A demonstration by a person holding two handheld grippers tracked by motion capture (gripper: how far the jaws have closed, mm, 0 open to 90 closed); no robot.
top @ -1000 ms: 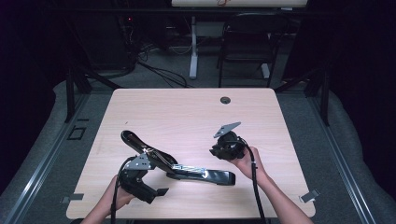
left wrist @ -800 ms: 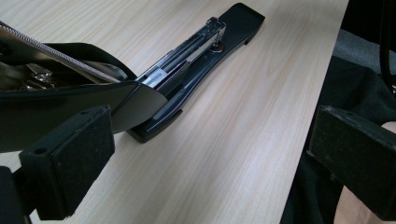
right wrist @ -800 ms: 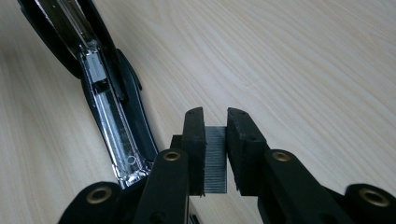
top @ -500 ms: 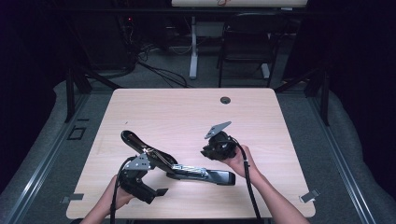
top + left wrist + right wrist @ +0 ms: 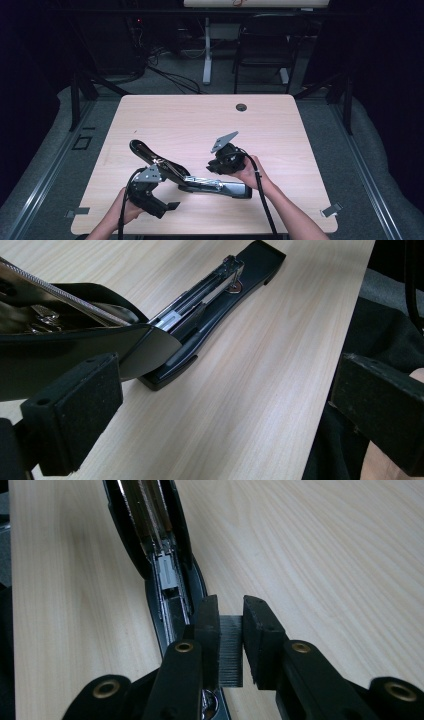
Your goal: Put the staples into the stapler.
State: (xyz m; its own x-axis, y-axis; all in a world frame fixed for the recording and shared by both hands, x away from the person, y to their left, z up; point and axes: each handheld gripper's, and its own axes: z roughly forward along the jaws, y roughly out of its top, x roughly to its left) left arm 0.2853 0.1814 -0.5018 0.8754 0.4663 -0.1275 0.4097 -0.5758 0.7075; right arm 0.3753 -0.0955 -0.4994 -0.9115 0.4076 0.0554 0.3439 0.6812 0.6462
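A long black stapler lies near the table's front edge, its top arm swung up toward the left. My right gripper hovers just above the stapler's base, shut on a grey strip of staples clamped between its pads. Right ahead of that strip lies the open metal staple channel. My left gripper sits at the front left with its jaws wide apart. Its left pad rests under the raised black top arm, and the right pad hangs beyond the table edge.
The light wooden table has a round cable hole at the back. A dark chair and a desk leg stand behind it. The person's dark clothing lies past the front edge.
My right gripper has slid left with the staple strip, from beside the stapler's base to over it. The left gripper and the stapler have stayed put.
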